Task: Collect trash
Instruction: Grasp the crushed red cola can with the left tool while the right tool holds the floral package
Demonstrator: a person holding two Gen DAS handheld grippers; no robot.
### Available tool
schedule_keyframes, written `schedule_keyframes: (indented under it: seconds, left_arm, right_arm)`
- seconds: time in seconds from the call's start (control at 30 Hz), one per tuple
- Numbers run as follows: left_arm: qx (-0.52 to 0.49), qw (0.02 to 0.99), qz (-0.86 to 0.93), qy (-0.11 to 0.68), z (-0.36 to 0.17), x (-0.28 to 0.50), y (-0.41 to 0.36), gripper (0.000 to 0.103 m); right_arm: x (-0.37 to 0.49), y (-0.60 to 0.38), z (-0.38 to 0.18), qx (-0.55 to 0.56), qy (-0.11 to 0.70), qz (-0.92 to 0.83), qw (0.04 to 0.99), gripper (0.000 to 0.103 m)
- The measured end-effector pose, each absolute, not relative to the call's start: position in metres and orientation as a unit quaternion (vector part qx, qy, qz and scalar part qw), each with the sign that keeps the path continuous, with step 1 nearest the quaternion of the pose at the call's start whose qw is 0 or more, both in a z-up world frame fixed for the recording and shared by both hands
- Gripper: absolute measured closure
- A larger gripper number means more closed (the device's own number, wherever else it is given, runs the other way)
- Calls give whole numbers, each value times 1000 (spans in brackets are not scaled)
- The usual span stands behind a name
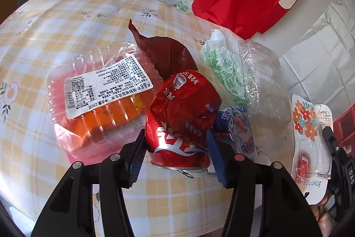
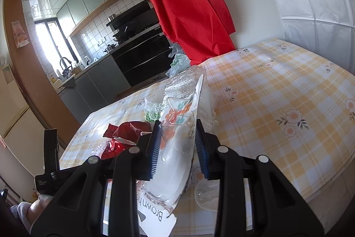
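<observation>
The left gripper point(image 1: 175, 148) clamps the crushed red can point(image 1: 179, 126) on the table point(image 1: 44, 37); the right gripper point(image 2: 178, 146) pinches the hook packaging point(image 2: 175, 148) (thin, floppy card), which may well slip free.

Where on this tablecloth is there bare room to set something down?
Free: the tablecloth left of and beyond the clear tray, and the wide stretch right of the hook package in the right claw. Crowded: around the crushed can between the left claw's fingers.
</observation>
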State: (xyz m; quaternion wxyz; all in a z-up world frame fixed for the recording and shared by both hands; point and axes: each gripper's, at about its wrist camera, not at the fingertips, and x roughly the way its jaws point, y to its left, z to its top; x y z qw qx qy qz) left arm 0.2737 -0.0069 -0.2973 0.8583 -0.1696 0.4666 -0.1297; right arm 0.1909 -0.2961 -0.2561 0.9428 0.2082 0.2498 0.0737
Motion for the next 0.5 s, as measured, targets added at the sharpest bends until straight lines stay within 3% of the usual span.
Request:
schedule_keyframes:
  seconds: [0.13, 0.5]
  left_arm:
    - [-168, 854, -138, 473, -304, 279, -11, 47]
    - [-145, 875, -120, 445, -280, 258, -3, 61]
  right_arm:
    - [192, -296, -256, 208, 251, 73, 943, 70]
    - [188, -290, -246, 197, 239, 83, 947, 71]
